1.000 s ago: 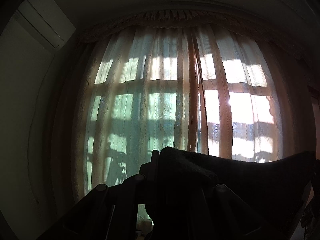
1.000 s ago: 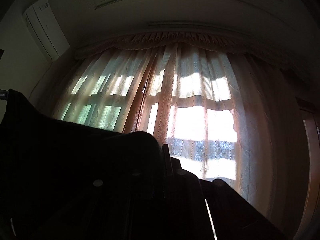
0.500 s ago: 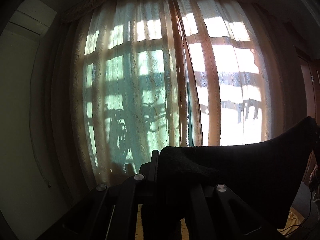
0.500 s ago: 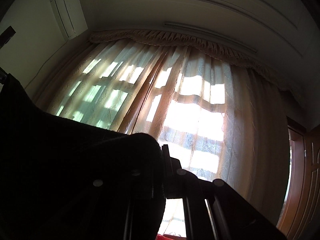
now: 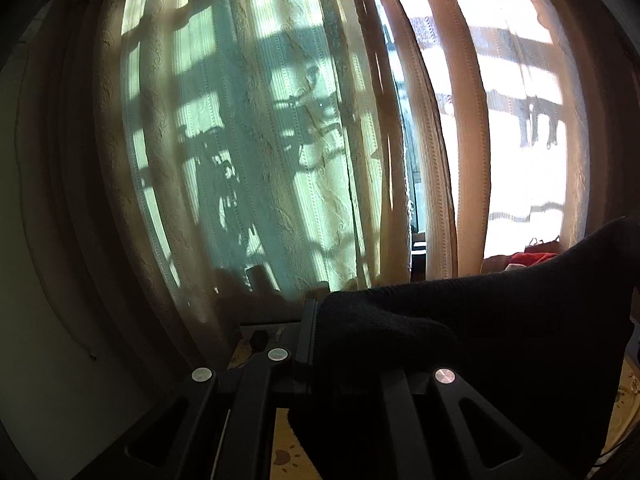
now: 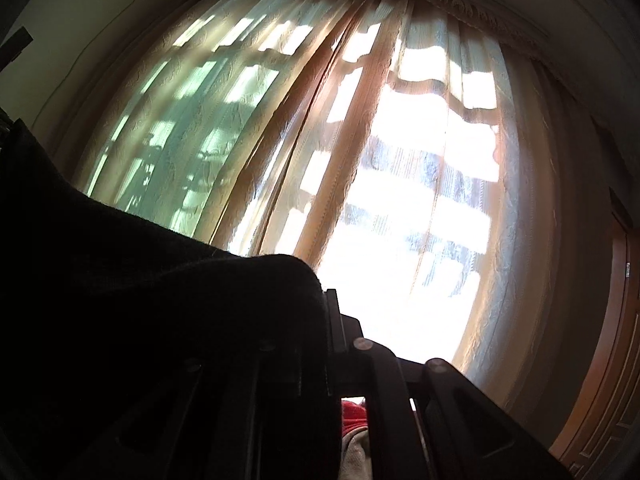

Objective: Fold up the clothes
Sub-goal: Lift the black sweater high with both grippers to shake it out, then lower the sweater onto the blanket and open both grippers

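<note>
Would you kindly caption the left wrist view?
Left tongs shut on black knit garment, held before sunlit lace curtains.

Two grippers: left gripper (image 5: 314, 320), right gripper (image 6: 330, 308); one black garment (image 5: 480, 320); one curtain (image 5: 280, 140).

Both tongs (image 5: 316, 320) (image 6: 326, 312) clamped, raised.

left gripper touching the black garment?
Touching. Left wrist view: the black garment bunches out from between the left gripper jaws, which are shut on it.
</note>
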Tool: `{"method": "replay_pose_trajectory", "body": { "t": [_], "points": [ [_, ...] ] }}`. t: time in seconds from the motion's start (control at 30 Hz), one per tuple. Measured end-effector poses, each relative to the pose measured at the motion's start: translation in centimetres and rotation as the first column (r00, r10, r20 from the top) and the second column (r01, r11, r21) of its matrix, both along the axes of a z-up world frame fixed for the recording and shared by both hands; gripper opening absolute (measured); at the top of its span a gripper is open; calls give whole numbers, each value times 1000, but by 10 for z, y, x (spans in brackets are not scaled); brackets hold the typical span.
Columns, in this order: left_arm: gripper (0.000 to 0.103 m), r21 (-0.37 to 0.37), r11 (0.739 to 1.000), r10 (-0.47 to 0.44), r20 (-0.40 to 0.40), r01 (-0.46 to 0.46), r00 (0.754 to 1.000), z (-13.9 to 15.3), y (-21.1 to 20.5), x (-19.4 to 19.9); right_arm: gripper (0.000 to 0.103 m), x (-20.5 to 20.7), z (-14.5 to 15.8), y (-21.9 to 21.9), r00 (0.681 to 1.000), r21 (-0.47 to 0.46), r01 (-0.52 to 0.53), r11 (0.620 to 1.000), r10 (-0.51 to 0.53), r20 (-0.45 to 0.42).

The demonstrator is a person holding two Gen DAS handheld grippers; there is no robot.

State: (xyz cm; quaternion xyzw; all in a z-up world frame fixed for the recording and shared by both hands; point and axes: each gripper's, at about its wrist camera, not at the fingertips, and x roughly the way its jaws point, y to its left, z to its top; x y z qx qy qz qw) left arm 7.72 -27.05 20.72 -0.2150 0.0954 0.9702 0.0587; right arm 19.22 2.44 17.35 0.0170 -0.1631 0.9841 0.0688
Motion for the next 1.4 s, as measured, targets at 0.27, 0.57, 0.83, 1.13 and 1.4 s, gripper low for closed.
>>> {"method": "replay_pose_trajectory", "body": {
  "t": [0.27,0.57,0.83,1.13,1.4],
  "points": [
    [7,-43,999,5,395,13,918,-191,17,-218,7,-203,-153,-3,891,-9,128,992,-111,439],
    [7,-84,995,0,571,58,821,-306,36,-329,7,-317,-277,14,702,54,206,977,-186,688],
    [42,-86,992,-8,706,97,708,-348,31,-366,79,-351,-303,32,580,16,163,986,-109,807],
    [80,-23,1000,22,697,-9,717,-332,-25,-345,81,-310,-269,64,600,-84,219,972,-66,797],
    [80,37,997,22,738,-72,675,-320,-73,-258,83,-242,-256,15,589,-169,74,983,94,803]
  ]
}}
